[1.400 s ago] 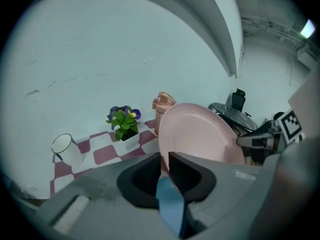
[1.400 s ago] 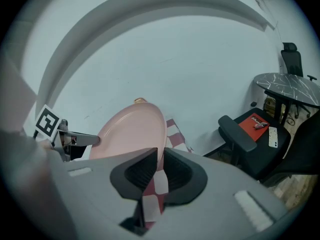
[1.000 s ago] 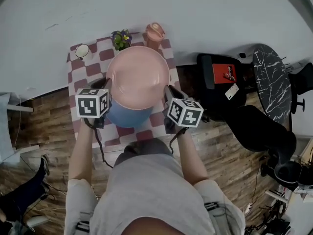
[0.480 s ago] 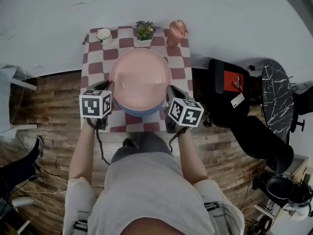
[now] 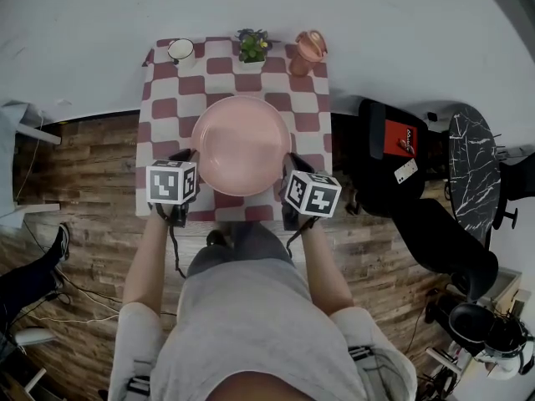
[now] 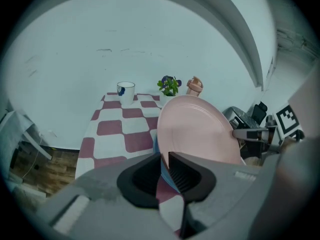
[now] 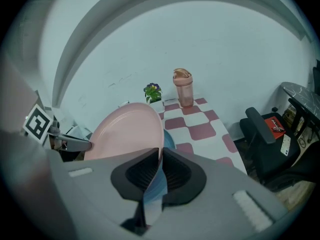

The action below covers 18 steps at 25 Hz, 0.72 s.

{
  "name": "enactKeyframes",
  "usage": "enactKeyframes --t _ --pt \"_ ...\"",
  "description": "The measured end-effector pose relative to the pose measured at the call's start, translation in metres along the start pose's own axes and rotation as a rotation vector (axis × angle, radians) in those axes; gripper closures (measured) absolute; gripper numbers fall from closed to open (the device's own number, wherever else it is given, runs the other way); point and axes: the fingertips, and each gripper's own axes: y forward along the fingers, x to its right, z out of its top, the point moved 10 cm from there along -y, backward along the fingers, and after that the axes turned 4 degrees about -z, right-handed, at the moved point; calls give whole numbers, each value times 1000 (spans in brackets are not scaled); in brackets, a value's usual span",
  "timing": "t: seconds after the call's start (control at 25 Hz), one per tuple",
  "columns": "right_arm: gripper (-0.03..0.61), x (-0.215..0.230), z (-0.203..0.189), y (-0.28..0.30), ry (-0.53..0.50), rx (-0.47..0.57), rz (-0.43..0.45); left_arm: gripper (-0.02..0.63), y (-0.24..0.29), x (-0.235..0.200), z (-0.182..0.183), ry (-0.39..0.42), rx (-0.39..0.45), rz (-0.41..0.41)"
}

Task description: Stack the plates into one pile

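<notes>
A large pink plate (image 5: 241,144) hangs level over the checked table (image 5: 167,90), held by its rim from both sides. My left gripper (image 5: 185,159) is shut on its left edge and my right gripper (image 5: 288,162) grips its right edge, jaws still closing. In the left gripper view the pink plate (image 6: 200,134) runs between the pads of the left gripper (image 6: 165,165), with a blue plate (image 6: 165,173) showing just beneath it. The right gripper view shows the same pink plate (image 7: 125,134) in the right gripper (image 7: 160,166) and the blue plate (image 7: 168,138) below. The pink plate hides the blue one from the head view.
At the table's far edge stand a white mug (image 5: 180,51), a small potted plant (image 5: 252,44) and a pink bottle (image 5: 308,51). A black chair (image 5: 393,149) and a round marble side table (image 5: 472,157) stand to the right. Wooden floor surrounds the table.
The pink plate has come down over the blue plate, whose front rim no longer shows in the head view. Both grippers stayed on the pink plate's edges.
</notes>
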Motion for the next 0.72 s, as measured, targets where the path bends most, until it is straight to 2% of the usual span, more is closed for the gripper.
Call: enactKeyframes --t 0.4,0.72 --pt "549 8 -5 24 -41 -82 -14 555 23 -4 -8 -35 -70 13" --pt "546 13 -10 38 -62 -119 -37 552 35 -6 -11 -50 -93 9"
